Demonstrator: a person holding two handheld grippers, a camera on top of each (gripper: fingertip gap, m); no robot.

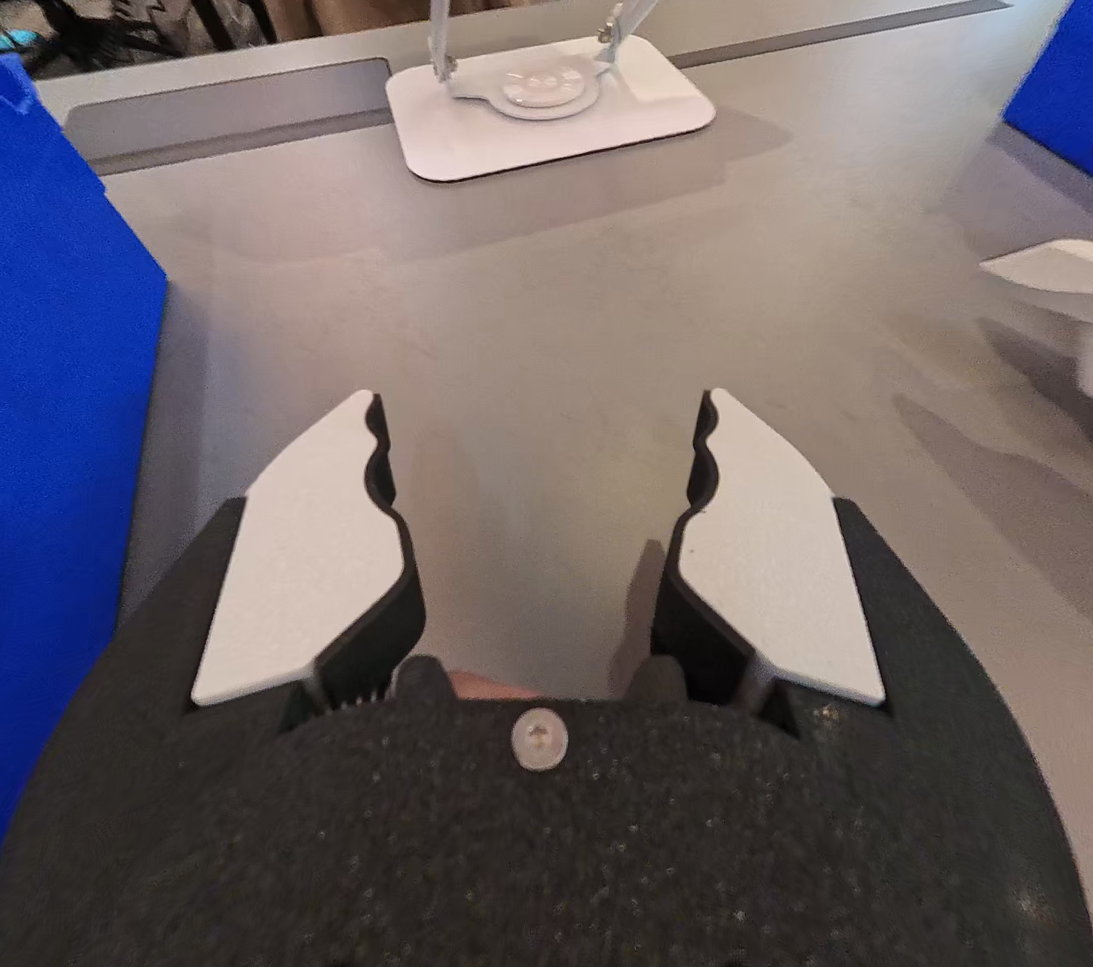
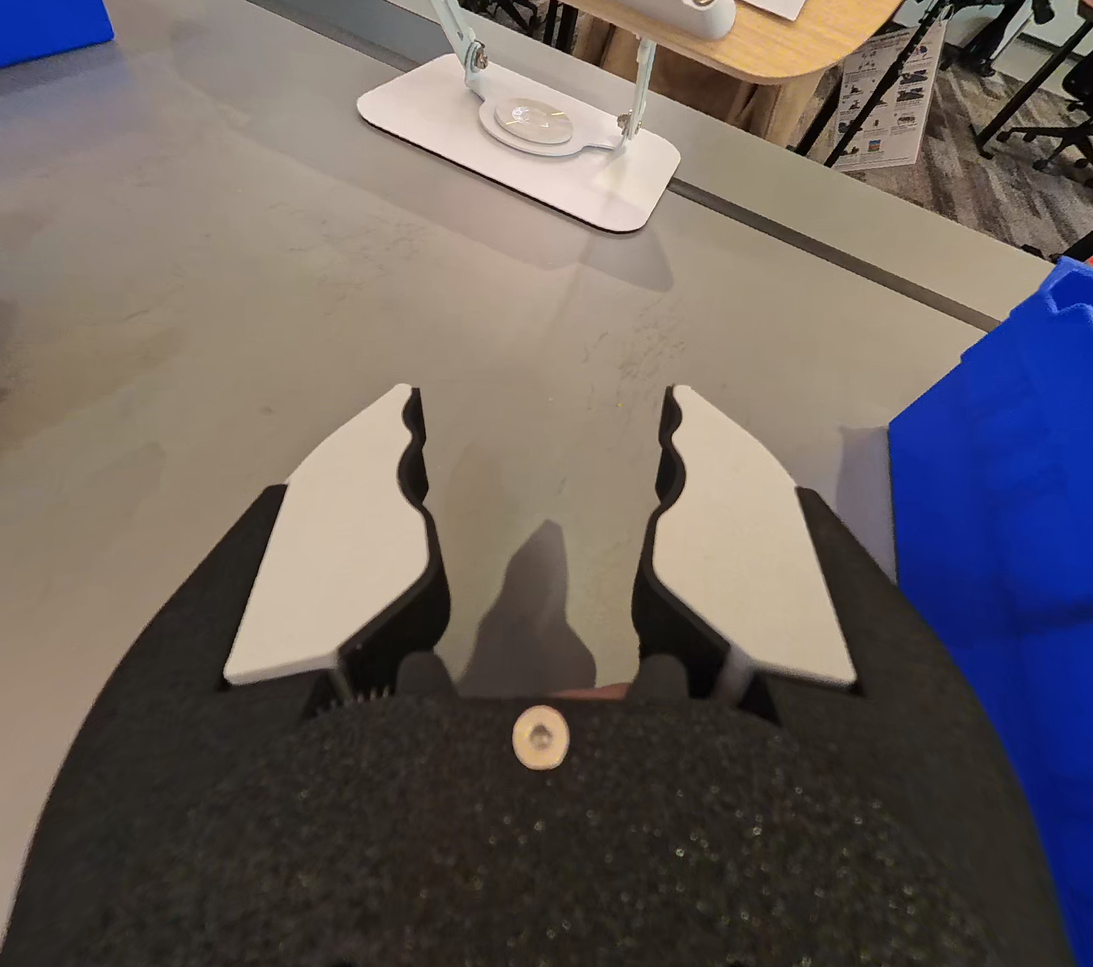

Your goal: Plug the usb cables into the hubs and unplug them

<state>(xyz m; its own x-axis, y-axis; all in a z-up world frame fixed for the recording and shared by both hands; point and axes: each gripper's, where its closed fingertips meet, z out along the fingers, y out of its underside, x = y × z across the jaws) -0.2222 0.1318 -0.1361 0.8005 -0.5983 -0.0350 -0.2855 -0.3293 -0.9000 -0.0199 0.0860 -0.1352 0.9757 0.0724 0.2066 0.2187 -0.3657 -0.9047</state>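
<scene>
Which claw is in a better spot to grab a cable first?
Neither, really. The left claw and the right claw both hang open and empty over bare grey table. No cable or hub shows.

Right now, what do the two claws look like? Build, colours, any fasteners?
Both match. The left claw has two white fingers with curved outer edges, lined with black wavy-profile pads, on a black speckled textured body with one silver screw at the centre. The right claw is the same: white fingers, black pads, silver screw. No cables or markings visible.
</scene>
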